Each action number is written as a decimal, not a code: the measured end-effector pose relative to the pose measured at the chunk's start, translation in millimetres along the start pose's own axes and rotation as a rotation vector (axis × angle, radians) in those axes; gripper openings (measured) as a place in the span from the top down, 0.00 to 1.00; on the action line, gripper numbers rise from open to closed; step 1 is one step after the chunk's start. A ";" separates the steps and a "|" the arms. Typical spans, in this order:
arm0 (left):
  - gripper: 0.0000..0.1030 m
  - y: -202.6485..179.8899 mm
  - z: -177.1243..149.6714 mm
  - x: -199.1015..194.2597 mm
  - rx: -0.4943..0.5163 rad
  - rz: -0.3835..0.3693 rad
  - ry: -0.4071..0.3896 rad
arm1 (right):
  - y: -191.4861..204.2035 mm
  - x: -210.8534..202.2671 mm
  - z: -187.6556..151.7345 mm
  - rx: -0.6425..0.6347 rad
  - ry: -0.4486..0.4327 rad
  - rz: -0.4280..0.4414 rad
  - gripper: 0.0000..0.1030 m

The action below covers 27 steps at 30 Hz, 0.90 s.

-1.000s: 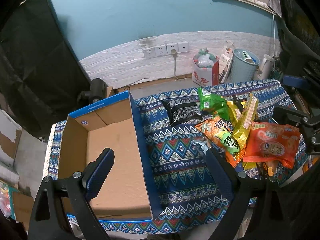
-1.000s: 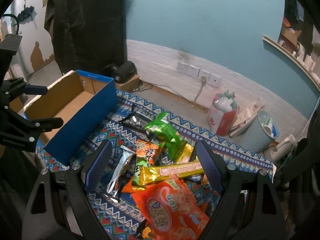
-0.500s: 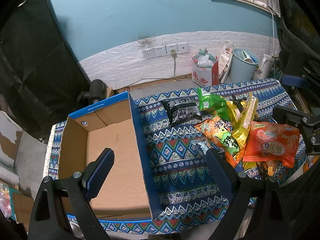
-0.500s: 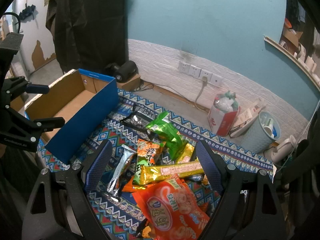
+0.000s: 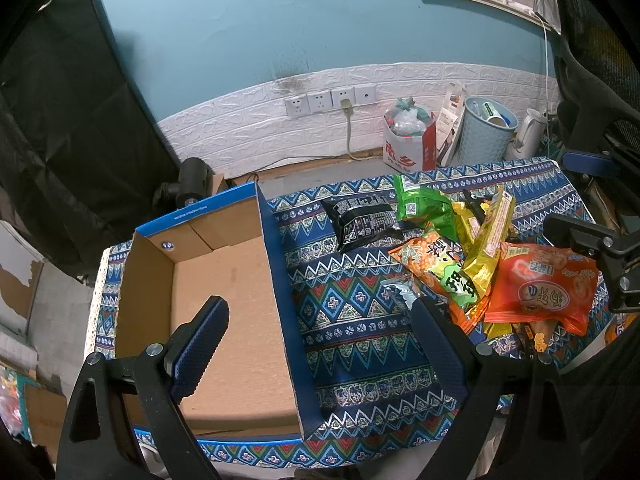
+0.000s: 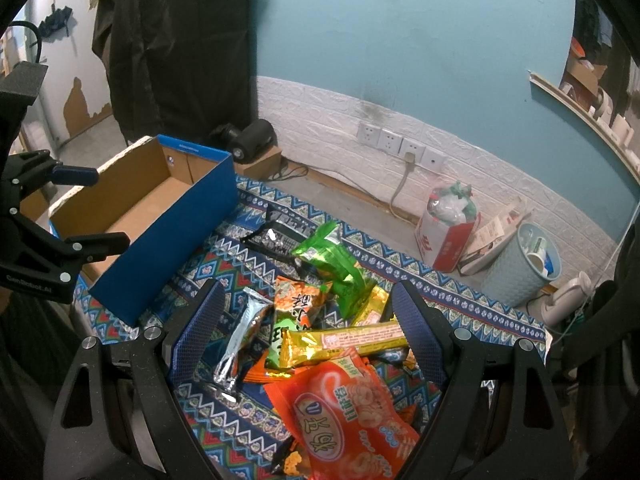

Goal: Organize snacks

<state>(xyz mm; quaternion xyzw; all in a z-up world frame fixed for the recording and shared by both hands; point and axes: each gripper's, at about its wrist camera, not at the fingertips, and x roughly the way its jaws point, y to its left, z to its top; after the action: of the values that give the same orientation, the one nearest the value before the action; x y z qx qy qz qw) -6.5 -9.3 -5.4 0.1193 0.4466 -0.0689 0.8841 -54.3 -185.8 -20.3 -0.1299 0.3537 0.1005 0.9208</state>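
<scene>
A blue cardboard box [image 5: 276, 280] with a bare brown inside stands on the left of a patterned cloth [image 5: 352, 320]. My left gripper [image 5: 320, 316] hangs open above the box's right wall, holding nothing. To the right lies a heap of snacks: a black packet [image 5: 360, 220], a green bag [image 5: 424, 204], a gold bar [image 5: 492, 240], a big orange bag [image 5: 536, 284]. My right gripper [image 6: 308, 308] hovers open over this heap, above the orange-green bag [image 6: 296, 308] and the silver packet [image 6: 240, 344]; the big orange bag [image 6: 344, 412] lies nearest. The box [image 6: 168, 240] is at its left.
Behind the cloth on the floor are a red-and-white bag [image 5: 408, 144], a pale blue bin [image 5: 484, 132] and a white kettle [image 5: 528, 132]. Wall sockets [image 5: 332, 100] with a cable sit on the white brick strip. A black speaker [image 5: 192, 176] stands behind the box.
Both views have barely shifted; the right gripper has drifted slightly toward the snack heap. Nothing was taken or let go.
</scene>
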 end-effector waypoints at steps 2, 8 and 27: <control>0.09 0.3 0.0 0.2 0.000 0.000 0.000 | 0.3 -0.1 -0.2 -0.001 0.000 -0.001 0.18; 0.09 0.5 -0.5 1.0 0.004 -0.003 0.002 | 0.0 0.2 0.3 0.001 0.001 -0.002 0.18; 0.09 -0.4 -1.8 2.6 0.007 -0.004 0.006 | 0.2 0.7 -0.4 -0.003 0.006 -0.004 0.18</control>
<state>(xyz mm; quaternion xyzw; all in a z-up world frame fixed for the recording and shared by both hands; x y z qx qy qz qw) -6.5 -9.2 -8.6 0.1218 0.4493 -0.0720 0.8821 -54.1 -185.7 -21.1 -0.1322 0.3562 0.0986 0.9198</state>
